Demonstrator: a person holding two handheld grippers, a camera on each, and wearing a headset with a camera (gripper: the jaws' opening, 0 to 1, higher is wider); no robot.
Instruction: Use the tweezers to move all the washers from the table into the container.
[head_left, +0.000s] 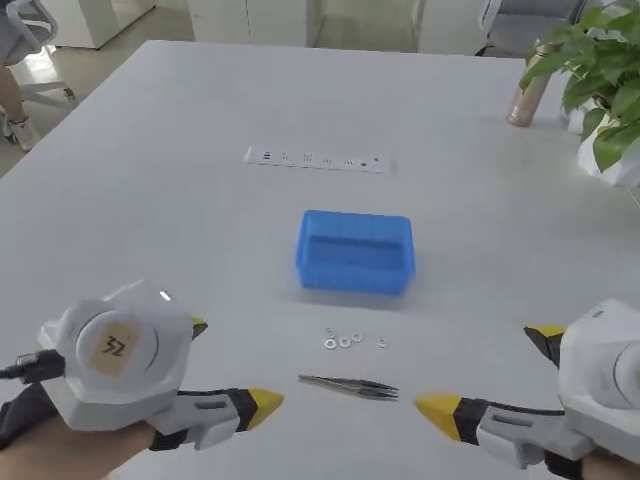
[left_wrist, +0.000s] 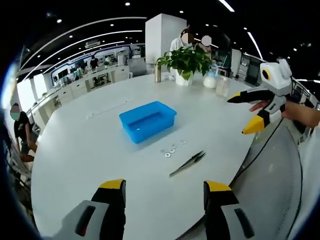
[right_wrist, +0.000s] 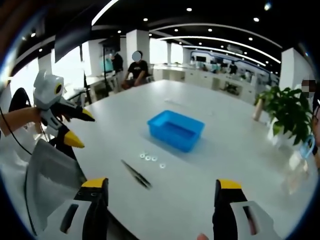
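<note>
Several small washers (head_left: 345, 341) (left_wrist: 171, 151) (right_wrist: 151, 159) lie in a loose row on the white table (head_left: 180, 170), just in front of a blue container (head_left: 356, 251) (left_wrist: 148, 119) (right_wrist: 176, 129). Metal tweezers (head_left: 350, 386) (left_wrist: 187, 163) (right_wrist: 136, 174) lie flat on the table a little nearer to me than the washers. My left gripper (head_left: 235, 365) (left_wrist: 163, 187) is open at the lower left, apart from the tweezers, with nothing between its yellow-tipped jaws. My right gripper (head_left: 490, 370) (right_wrist: 160, 186) is open at the lower right, likewise holding nothing.
A white power strip (head_left: 316, 159) lies beyond the container. A copper-coloured bottle (head_left: 526, 94) and a potted plant (head_left: 600, 75) stand at the far right. Office chairs and people are around the table's far sides. The table's near edge is close below the grippers.
</note>
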